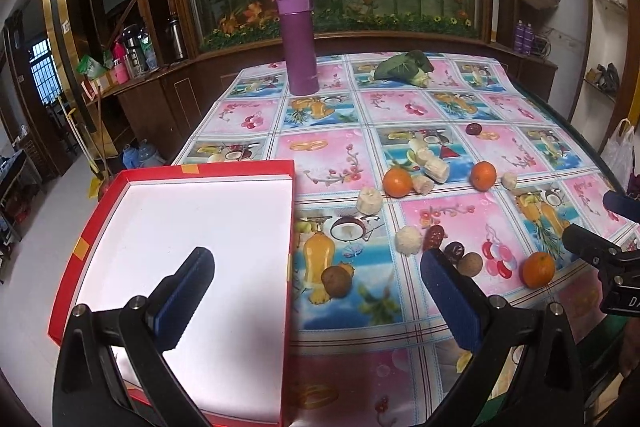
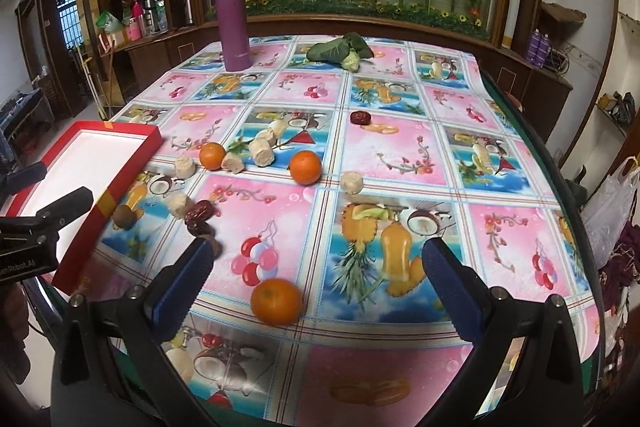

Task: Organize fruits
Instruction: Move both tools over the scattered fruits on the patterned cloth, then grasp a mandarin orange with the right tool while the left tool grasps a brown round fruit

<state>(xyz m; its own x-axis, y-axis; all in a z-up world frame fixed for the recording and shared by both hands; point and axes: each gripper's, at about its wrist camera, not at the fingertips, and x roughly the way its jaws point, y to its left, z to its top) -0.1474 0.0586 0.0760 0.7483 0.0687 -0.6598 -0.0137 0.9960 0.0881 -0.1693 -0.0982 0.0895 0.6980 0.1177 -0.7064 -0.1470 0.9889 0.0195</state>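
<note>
A red box with a white inside (image 1: 208, 227) lies at the table's left front; it also shows in the right wrist view (image 2: 80, 155). Loose fruit lies to its right: three oranges (image 1: 397, 182) (image 1: 483, 175) (image 1: 538, 269), banana pieces (image 1: 435, 169), red dates (image 1: 435, 237), brown round fruits (image 1: 336, 281). My left gripper (image 1: 316, 287) is open and empty, one finger over the box. My right gripper (image 2: 316, 283) is open and empty, with the nearest orange (image 2: 277, 301) lying between its fingers on the table.
A purple flask (image 1: 298, 43) stands at the far left of the table and a leafy vegetable (image 1: 404, 67) lies at the far middle. A lone date (image 2: 360, 117) lies mid-table. The table edge curves along the right, with bags (image 2: 616, 195) beyond it.
</note>
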